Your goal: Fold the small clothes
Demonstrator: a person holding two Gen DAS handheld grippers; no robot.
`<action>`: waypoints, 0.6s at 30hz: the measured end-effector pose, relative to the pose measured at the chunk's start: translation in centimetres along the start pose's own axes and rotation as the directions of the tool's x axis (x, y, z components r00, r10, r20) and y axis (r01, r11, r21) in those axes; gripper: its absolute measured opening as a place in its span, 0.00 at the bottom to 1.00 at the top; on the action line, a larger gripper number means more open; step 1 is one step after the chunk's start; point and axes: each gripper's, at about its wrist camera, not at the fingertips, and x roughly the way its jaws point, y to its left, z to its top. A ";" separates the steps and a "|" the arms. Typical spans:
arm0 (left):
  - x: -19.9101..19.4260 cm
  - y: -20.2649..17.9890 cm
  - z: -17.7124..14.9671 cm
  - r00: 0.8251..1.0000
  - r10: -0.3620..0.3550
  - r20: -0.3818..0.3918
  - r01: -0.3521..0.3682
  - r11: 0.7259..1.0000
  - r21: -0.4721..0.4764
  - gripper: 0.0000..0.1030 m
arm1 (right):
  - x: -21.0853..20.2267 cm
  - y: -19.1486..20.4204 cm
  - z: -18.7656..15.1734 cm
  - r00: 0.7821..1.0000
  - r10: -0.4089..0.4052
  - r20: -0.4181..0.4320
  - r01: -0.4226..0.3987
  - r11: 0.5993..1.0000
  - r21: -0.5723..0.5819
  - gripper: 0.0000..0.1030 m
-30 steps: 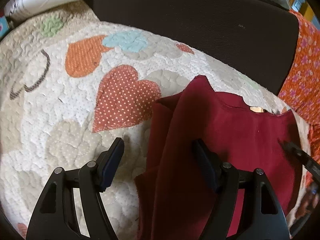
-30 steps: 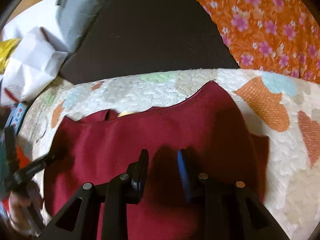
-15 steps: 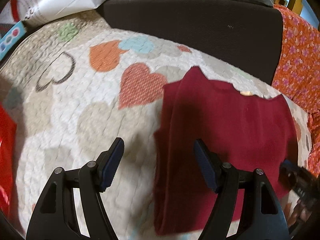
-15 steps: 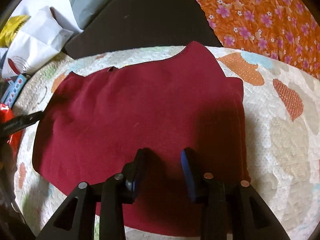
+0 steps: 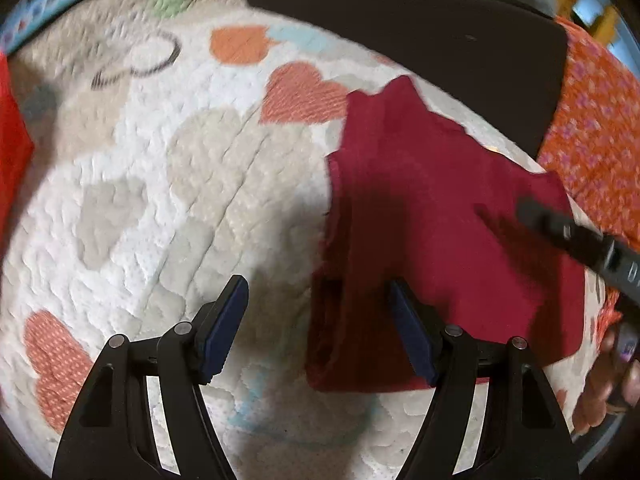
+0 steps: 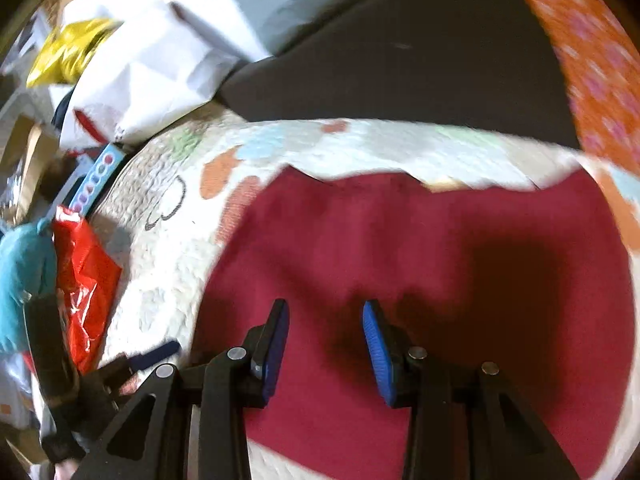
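Note:
A dark red garment (image 5: 440,200) lies folded flat on a white quilt with heart patches (image 5: 168,208). My left gripper (image 5: 318,296) hovers open over the garment's left edge, its right finger above the cloth and its left finger above bare quilt. Nothing is pinched. In the right wrist view the garment (image 6: 420,248) fills the middle, and my right gripper (image 6: 325,312) hangs open over its near part with nothing between the pads. The right gripper also shows as a black bar (image 5: 568,236) at the right edge of the left wrist view. The left gripper's blue pad (image 6: 156,354) shows at the lower left.
A black cushion (image 6: 400,64) backs the quilt, with orange flowered cloth (image 5: 600,120) to its right. At the left edge lie a red plastic bag (image 6: 84,280), white bags (image 6: 152,72), a yellow bag (image 6: 68,52) and a teal thing (image 6: 20,272). A hand (image 5: 612,372) shows lower right.
My left gripper slid left, from over the garment to its left edge. My right gripper's jaws widened a little and it shifted over the garment, which lies flat and still.

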 end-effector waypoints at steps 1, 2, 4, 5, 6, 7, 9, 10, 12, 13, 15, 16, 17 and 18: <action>0.2 0.2 0.0 1.000 -0.013 -0.009 0.013 1.000 -0.011 0.70 | 0.5 0.7 0.4 1.000 -0.002 0.007 0.002 1.000 -0.019 0.36; 0.4 0.4 0.1 1.000 -0.026 -0.017 0.026 0.999 -0.020 0.70 | 1.5 1.7 1.4 1.000 -0.011 0.020 0.012 0.999 -0.041 0.36; 0.6 0.4 0.4 0.999 -0.034 -0.023 0.034 0.999 -0.010 0.70 | 3.3 2.2 3.1 1.000 -0.013 0.026 0.014 0.999 -0.036 0.36; 0.6 0.2 0.5 0.999 -0.034 -0.020 0.034 0.999 0.000 0.70 | 4.2 2.4 3.8 1.000 -0.013 0.022 0.013 0.999 -0.035 0.36; 0.6 0.1 0.7 0.999 -0.034 -0.018 0.034 0.999 0.013 0.70 | 5.4 2.6 4.7 1.000 -0.018 0.016 0.018 0.999 -0.035 0.36; 0.6 0.0 0.8 0.999 -0.034 -0.018 0.034 0.999 0.021 0.70 | 6.2 2.8 5.2 1.000 -0.023 0.011 0.023 0.999 -0.037 0.36; 0.7 0.1 1.0 0.999 -0.046 -0.024 0.046 0.999 0.011 0.70 | 8.5 3.3 6.4 0.999 -0.039 -0.007 0.039 0.998 -0.051 0.36; 0.8 0.2 1.2 0.998 -0.052 -0.029 0.053 0.999 0.006 0.70 | 9.3 3.4 6.6 0.999 -0.039 -0.021 0.038 0.998 -0.054 0.36; 1.0 0.3 1.5 0.998 -0.051 -0.026 0.051 0.999 0.007 0.70 | 12.2 3.5 6.8 0.994 -0.052 -0.096 0.047 0.997 -0.053 0.36; 1.0 0.4 1.6 0.999 -0.047 -0.023 0.047 0.999 0.009 0.70 | 12.8 3.5 6.7 0.993 -0.061 -0.105 0.055 0.997 -0.053 0.36; 1.1 0.3 1.8 0.999 -0.041 -0.020 0.041 0.999 0.013 0.70 | 12.8 3.6 6.8 0.995 -0.068 -0.071 0.063 0.996 -0.065 0.36; 1.1 0.3 1.8 0.999 -0.040 -0.021 0.040 0.999 0.014 0.70 | 12.7 3.6 6.8 0.995 -0.063 -0.073 0.059 0.996 -0.063 0.36; 1.0 0.2 1.7 0.999 -0.037 -0.020 0.037 0.999 0.014 0.70 | 12.3 3.3 6.7 0.997 -0.045 -0.070 0.041 0.998 -0.051 0.36; 0.9 0.2 1.6 0.999 -0.033 -0.017 0.033 0.999 0.017 0.70 | 12.0 3.0 6.7 0.997 -0.032 -0.072 0.029 0.999 -0.042 0.36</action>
